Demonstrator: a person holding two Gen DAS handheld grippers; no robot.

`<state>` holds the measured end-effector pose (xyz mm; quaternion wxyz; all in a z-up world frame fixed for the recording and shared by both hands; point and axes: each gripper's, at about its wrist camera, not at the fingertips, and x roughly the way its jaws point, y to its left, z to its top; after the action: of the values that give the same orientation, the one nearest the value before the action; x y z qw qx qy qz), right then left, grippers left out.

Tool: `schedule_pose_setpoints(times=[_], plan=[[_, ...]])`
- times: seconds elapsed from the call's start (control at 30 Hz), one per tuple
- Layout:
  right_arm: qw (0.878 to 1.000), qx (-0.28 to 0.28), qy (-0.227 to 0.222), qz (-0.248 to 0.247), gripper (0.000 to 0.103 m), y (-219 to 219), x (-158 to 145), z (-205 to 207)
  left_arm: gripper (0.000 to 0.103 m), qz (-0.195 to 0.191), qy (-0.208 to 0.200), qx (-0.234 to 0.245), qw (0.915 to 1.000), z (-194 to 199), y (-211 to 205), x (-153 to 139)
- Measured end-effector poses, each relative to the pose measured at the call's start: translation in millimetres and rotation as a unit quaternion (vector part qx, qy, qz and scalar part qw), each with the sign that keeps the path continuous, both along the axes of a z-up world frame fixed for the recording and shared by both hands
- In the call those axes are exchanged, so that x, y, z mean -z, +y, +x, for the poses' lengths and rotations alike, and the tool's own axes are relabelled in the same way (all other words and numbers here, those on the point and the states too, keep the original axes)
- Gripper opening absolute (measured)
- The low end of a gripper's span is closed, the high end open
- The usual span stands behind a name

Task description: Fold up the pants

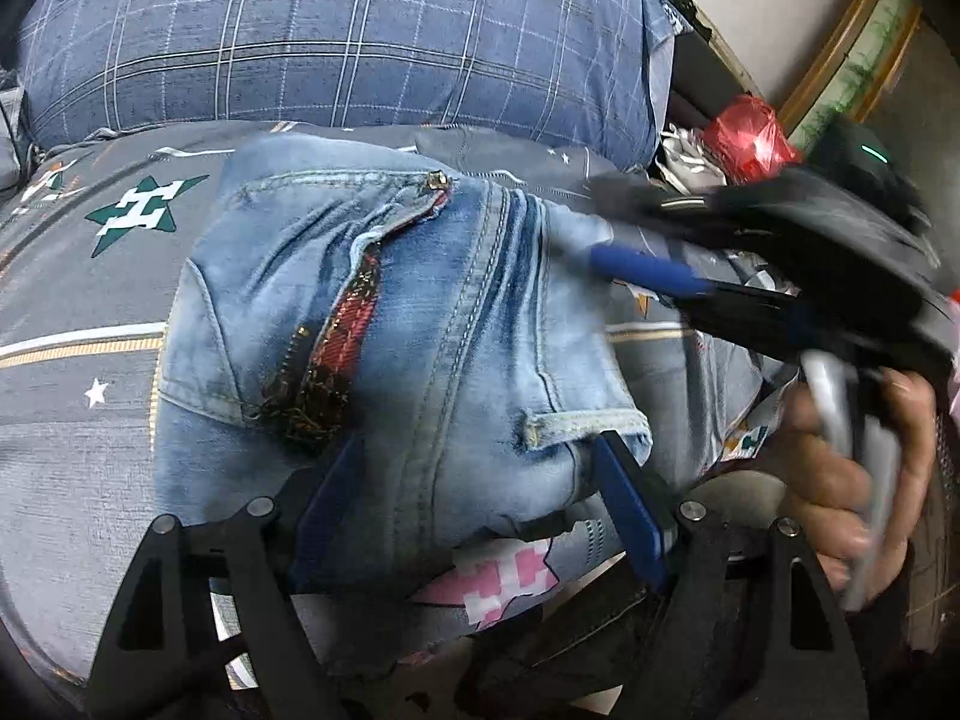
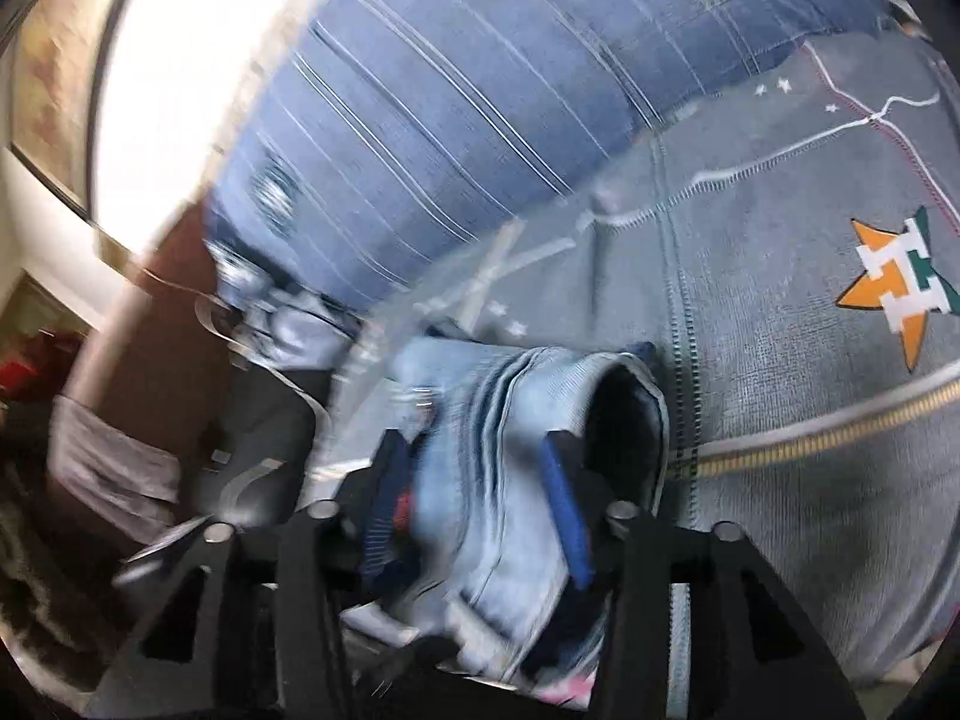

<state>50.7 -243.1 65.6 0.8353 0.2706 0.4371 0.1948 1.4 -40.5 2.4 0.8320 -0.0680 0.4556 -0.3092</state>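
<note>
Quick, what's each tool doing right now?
Left tool: open around the folded jeans, not clamped.
Right tool: jeans between its fingers; blurred, grip cannot be told.

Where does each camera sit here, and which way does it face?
Left wrist: on the left hand-held gripper, facing the folded jeans, pillow beyond; own fingers, the person's right hand show.
Right wrist: on the right hand-held gripper, blurred, facing the jeans; own fingers show.
Shared: jeans, pillow, star-print bedsheet.

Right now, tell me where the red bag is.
In the left wrist view, the red bag sits at the upper right, beside the bed past the plaid pillow, just above the right tool.
</note>
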Motion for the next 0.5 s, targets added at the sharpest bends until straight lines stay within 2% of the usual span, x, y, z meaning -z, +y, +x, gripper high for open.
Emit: schedule_pose_setpoints(times=[0.07, 0.13, 0.17, 0.2, 0.23, 0.27, 0.3, 0.33, 0.4, 0.43, 0.5], plan=[[0.998, 0.005, 0.049, -0.047, 0.044, 5, 33, 15, 0.079, -0.006, 0.001, 0.014, 0.9999, -2, 2, -1], [0.997, -0.003, 0.066, -0.049, 0.039, 4, 51, 16, 0.079, -0.042, 0.008, 0.020, 0.9989, -4, 11, -7], [0.998, 0.000, 0.061, -0.032, 0.040, 1, 46, 13, 0.079, -0.067, 0.007, 0.016, 0.9976, -4, 20, -12], [0.999, -0.010, 0.044, -0.013, 0.043, -1, 37, 10, 0.079, -0.087, 0.004, 0.009, 0.9962, -4, 27, -16], [1.000, -0.021, 0.018, 0.005, 0.052, -4, 26, 6, 0.081, -0.112, 0.002, -0.001, 0.9937, -3, 37, -20], [0.999, -0.027, -0.020, 0.031, 0.058, -11, 11, -1, 0.082, -0.137, 0.002, -0.011, 0.9906, -2, 46, -24], [0.998, -0.026, -0.042, 0.048, 0.069, -18, 3, -6, 0.083, -0.151, 0.001, -0.023, 0.9882, -1, 52, -25], [0.996, -0.026, -0.055, 0.062, 0.073, -25, -3, -12, 0.083, -0.160, -0.003, -0.038, 0.9865, 1, 59, -27], [0.995, -0.017, -0.057, 0.080, 0.077, -41, -3, -16, 0.083, -0.151, -0.016, -0.079, 0.9852, 4, 71, -29], [0.996, -0.003, -0.047, 0.078, 0.081, -48, 0, -17, 0.083, -0.137, -0.021, -0.101, 0.9852, 6, 76, -28], [0.997, 0.024, -0.013, 0.070, 0.082, -57, 14, -13, 0.083, -0.108, -0.020, -0.140, 0.9840, 13, 83, -22]])
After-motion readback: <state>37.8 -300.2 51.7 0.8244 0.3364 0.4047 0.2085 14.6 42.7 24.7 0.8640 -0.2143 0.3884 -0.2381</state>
